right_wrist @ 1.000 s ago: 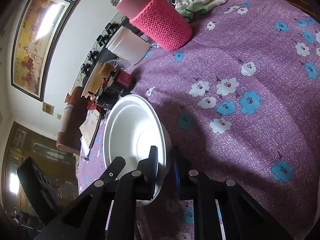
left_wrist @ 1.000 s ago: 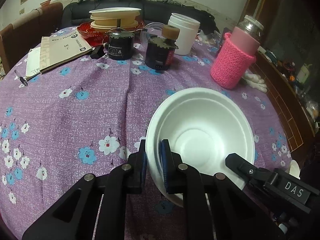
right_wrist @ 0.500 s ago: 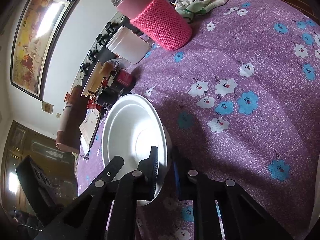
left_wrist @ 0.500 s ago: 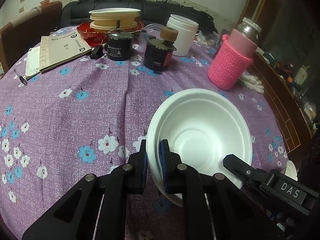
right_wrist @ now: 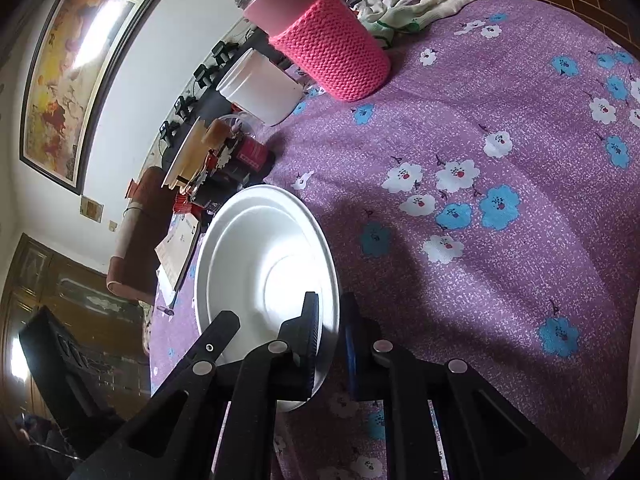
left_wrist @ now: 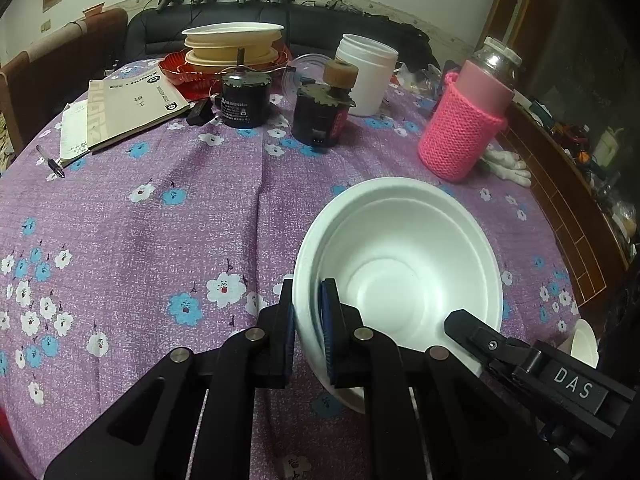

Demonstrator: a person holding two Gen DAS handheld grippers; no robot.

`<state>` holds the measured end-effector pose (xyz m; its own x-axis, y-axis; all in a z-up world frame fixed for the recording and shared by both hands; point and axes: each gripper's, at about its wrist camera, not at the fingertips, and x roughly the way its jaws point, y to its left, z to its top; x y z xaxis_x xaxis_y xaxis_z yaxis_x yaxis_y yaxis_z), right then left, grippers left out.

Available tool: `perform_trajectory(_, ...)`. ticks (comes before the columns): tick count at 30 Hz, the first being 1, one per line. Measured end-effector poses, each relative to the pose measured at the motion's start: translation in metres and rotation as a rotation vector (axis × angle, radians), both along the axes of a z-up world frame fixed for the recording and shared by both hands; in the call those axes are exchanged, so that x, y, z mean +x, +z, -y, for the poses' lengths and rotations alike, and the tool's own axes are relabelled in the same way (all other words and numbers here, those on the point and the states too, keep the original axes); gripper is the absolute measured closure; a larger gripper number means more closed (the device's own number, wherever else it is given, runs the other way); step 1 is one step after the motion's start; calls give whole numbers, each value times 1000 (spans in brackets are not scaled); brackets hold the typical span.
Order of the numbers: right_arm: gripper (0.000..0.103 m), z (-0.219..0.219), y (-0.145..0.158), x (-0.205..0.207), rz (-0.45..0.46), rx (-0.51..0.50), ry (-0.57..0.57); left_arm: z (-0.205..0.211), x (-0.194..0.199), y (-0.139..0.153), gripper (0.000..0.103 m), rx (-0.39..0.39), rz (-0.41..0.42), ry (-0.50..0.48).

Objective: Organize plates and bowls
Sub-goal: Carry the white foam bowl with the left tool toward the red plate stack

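Observation:
A white foam bowl sits low over the purple flowered tablecloth, with both grippers clamped on its near rim. My left gripper is shut on the rim's left part, one pad inside the bowl and one outside. My right gripper is shut on the same bowl at its right rim. One of its fingers shows at the lower right of the left wrist view. I cannot tell whether the bowl rests on the cloth. A stack of plates and bowls, white on tan, stands on a red dish at the back.
Behind the bowl stand a jar in a pink knitted sleeve, a white tub, two dark cylinders, a booklet and a pen. White gloves lie at the right table edge.

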<state>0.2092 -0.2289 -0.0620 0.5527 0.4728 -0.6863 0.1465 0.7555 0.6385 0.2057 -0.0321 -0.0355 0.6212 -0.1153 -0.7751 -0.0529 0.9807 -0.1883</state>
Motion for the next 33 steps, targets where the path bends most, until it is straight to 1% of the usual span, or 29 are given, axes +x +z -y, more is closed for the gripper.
perform_trajectory(6,92,-1,6,-5,2,-18,0,3,-5,5,94,8,2,-6)
perform_trajectory(12,93,2,10,-19,-4,-31,1,8,-23,11,94,30,4,-15)
perform_trajectory(19,93,4,24,-54,6,-54,8,9,-55,20,93,36,10,-24)
perform_trajectory(28,93,4,30,-104,0,-60,18,8,-101,22,93,40,8,-33)
perform_trajectory(33,93,2,32,-126,1,-67,29,4,-119,23,93,33,6,-34)
